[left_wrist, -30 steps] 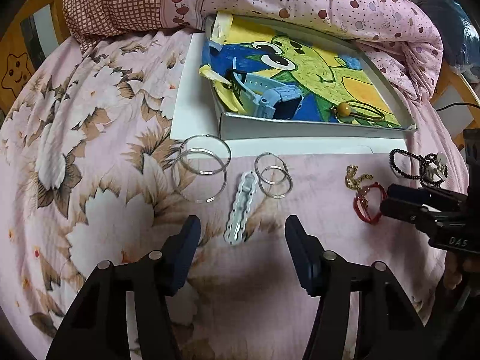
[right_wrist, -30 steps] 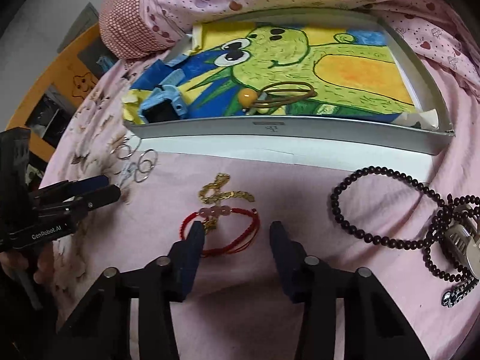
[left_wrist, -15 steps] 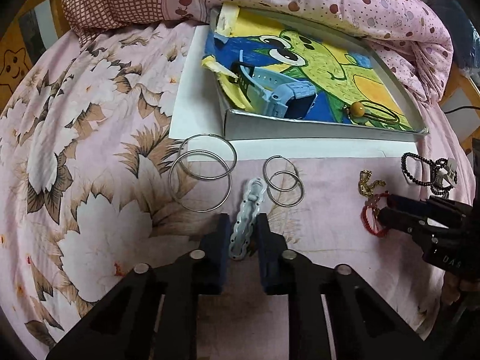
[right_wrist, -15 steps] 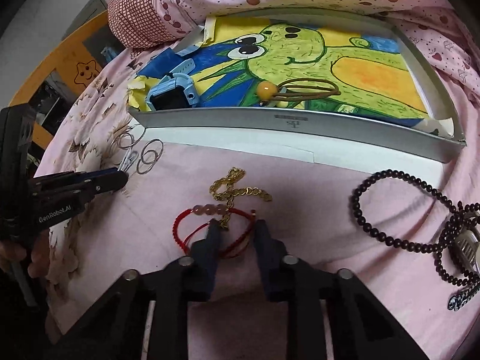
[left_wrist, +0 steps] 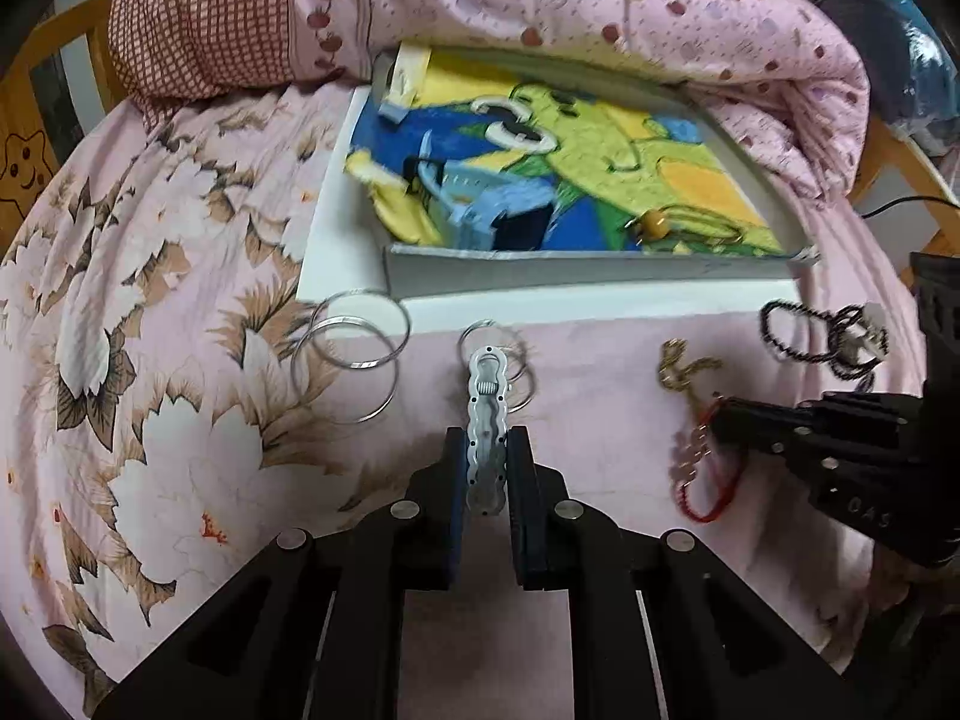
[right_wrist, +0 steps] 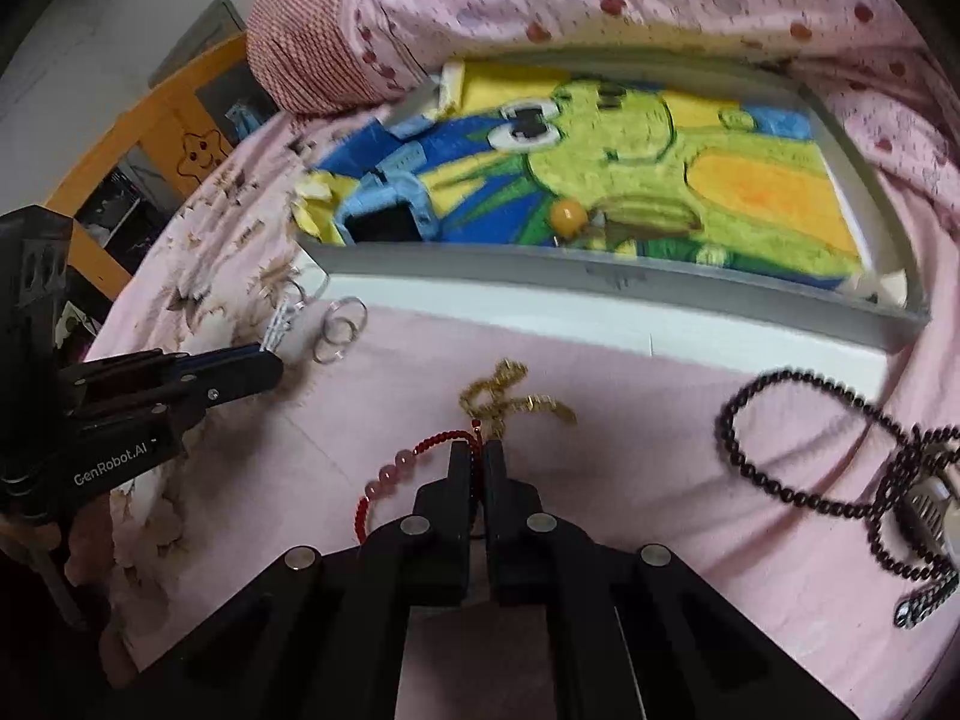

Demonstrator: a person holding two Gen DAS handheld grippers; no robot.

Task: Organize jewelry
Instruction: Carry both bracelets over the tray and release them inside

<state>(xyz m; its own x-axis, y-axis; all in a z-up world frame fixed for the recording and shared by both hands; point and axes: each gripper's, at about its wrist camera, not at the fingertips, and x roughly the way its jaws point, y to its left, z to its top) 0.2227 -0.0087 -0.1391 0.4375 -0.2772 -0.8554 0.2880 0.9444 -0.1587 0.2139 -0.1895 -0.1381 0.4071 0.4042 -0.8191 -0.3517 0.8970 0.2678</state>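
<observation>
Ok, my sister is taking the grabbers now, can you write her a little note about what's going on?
Left gripper: shut on the silver hair clip.
Right gripper: shut on the red bracelet.
In the box: blue watch, orange-bead band.
On the bed: big hoops, small hoops, gold chain, black beads.
Left: carry both held pieces to the box, then the rest.

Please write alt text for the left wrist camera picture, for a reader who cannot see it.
The left gripper is shut on a pale wavy hair clip, above a pink floral bedsheet. Silver hoops lie to its left; beyond is a tray with a cartoon lining. At right, the right gripper pinches a red bracelet.
</observation>
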